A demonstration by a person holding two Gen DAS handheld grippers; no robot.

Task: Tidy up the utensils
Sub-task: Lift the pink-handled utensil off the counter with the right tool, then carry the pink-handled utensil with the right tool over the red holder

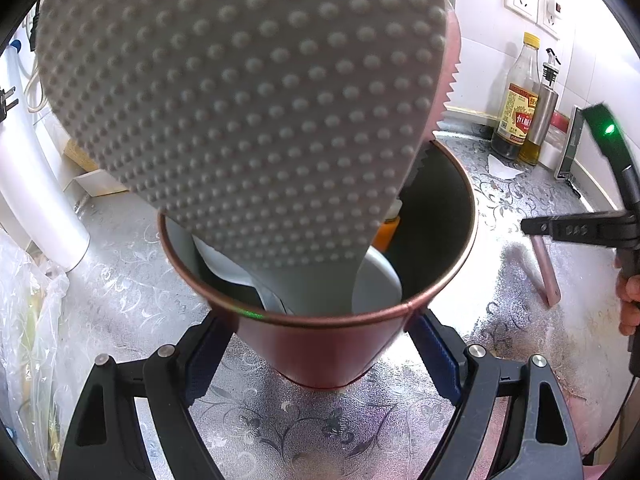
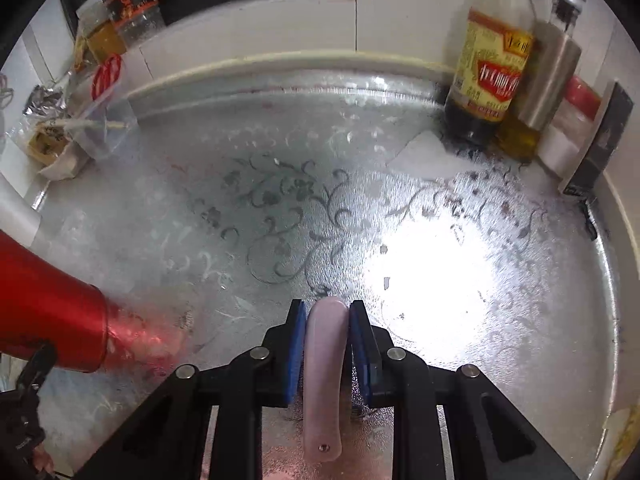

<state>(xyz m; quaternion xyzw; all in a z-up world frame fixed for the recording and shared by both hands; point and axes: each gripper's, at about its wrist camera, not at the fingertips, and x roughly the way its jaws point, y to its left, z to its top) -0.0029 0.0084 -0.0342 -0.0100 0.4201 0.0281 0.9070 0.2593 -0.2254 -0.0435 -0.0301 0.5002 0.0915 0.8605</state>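
Surface: silver foil-covered countertop (image 2: 280, 208) with scroll pattern; white tiled wall (image 1: 592, 52); vinegar bottle (image 2: 486, 76) and steel oil dispenser (image 2: 548, 80) at back corner.

Left gripper (image 1: 320, 344): clamped on red utensil cup (image 1: 320, 344), dimpled grey rice paddle (image 1: 240, 92) standing inside.

Right gripper (image 2: 325, 344): narrowed onto pink utensil handle (image 2: 324, 372), pads at both sides, apart from cup.

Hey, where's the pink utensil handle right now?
In the right wrist view the pink handle sits at bottom centre, clamped between the right gripper pads above the silver countertop, right of the red cup.
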